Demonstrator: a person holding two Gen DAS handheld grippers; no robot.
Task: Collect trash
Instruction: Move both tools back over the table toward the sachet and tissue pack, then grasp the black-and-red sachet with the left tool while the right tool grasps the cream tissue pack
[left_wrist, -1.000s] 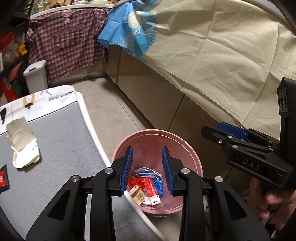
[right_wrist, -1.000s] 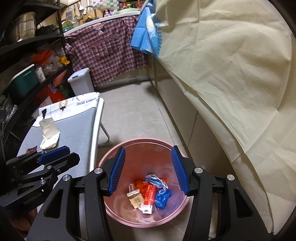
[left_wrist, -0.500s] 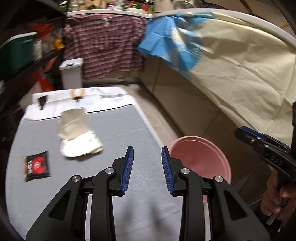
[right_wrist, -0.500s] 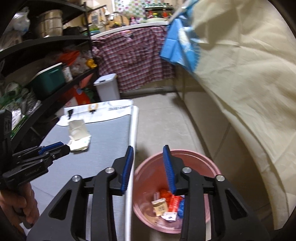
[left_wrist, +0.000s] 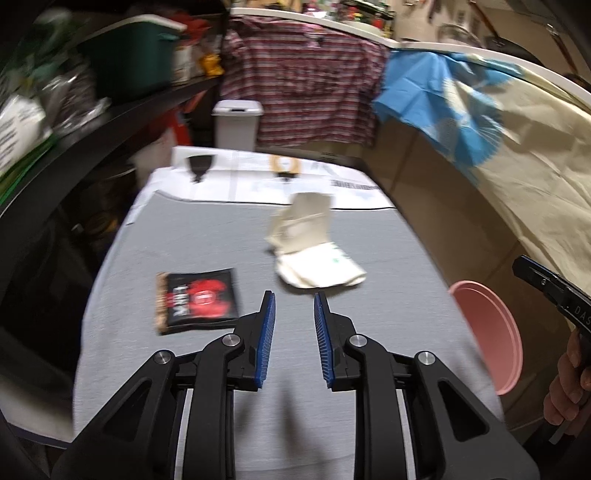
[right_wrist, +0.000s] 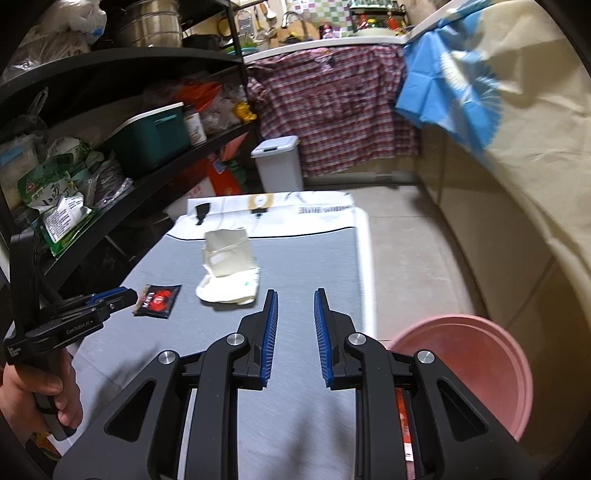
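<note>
We hold left hand-held gripper (left_wrist: 291, 314) and right hand-held gripper (right_wrist: 293, 314) over grey tabletop (left_wrist: 207, 243), jaws just narrowed, both empty. Black-red sachet (left_wrist: 197, 301) left of crumpled white wrapper (left_wrist: 314, 258); pink bin (right_wrist: 476, 365) right of wrapper, off tabletop edge. Risk: flat sachet slips narrow jaws, pads scrape cloth.

Black-red sachet (left_wrist: 197, 300) flat on table, crumpled white wrapper (left_wrist: 314, 247) beside
</note>
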